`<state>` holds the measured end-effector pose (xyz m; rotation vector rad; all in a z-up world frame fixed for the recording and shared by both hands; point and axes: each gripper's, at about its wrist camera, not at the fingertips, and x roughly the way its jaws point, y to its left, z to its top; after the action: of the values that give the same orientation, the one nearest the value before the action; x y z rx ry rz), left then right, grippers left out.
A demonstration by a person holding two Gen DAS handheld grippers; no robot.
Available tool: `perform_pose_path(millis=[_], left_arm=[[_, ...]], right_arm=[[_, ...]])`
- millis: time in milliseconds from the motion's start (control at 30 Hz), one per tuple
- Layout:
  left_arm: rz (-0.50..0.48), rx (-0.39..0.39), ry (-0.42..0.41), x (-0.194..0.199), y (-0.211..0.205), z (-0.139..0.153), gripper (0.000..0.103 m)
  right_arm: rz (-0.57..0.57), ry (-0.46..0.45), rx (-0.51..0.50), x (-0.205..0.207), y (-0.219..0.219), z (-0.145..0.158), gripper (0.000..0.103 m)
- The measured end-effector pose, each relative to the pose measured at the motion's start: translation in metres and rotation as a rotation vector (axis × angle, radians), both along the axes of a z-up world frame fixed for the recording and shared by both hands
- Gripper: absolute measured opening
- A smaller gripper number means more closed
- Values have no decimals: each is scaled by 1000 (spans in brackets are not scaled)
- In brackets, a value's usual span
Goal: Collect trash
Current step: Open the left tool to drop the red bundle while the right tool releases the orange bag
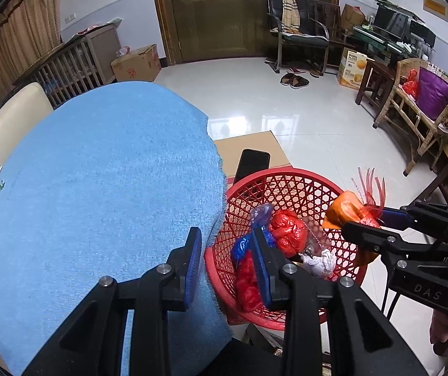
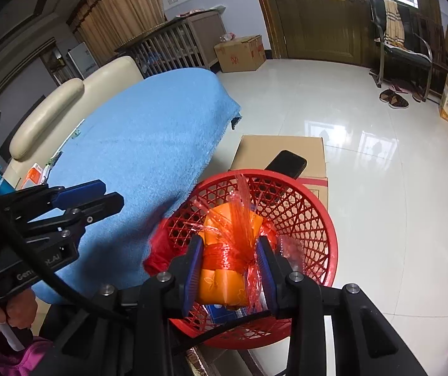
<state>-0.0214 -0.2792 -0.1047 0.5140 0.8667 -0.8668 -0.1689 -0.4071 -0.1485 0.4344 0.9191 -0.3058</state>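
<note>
A red mesh basket (image 1: 286, 176) (image 2: 327, 228) stands on a cardboard box beside the blue-covered table. Inside lie a crumpled red plastic bag (image 1: 286, 232), a blue bag (image 1: 239, 247) and white crumpled paper (image 1: 321, 260). My right gripper (image 2: 228, 241) (image 1: 365, 219) is shut on an orange bundle (image 2: 220, 285) (image 1: 344, 208) tied with red plastic strips, held over the basket's right side. My left gripper (image 1: 227, 235) (image 2: 111, 195) hovers at the table's edge by the basket's left rim, jaws shut and empty.
The blue cloth (image 1: 98, 188) covers the table at left, with a cream chair (image 1: 20, 106) behind it. A black phone (image 1: 252, 164) lies on the cardboard box (image 1: 249, 144). Glossy tiled floor (image 1: 286, 109) stretches beyond, with slippers (image 1: 294, 80) and a wicker bench (image 1: 421, 116).
</note>
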Motion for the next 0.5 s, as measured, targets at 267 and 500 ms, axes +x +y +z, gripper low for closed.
perform_pose_path(millis=[267,500], left_arm=[[40,-5,-47,5,15,7,48],[127,-27,-167,11,51,29,70]], right_arm=[[-6,18,21,3,1,-1,37],[-7,5,33,9,11,7,47]])
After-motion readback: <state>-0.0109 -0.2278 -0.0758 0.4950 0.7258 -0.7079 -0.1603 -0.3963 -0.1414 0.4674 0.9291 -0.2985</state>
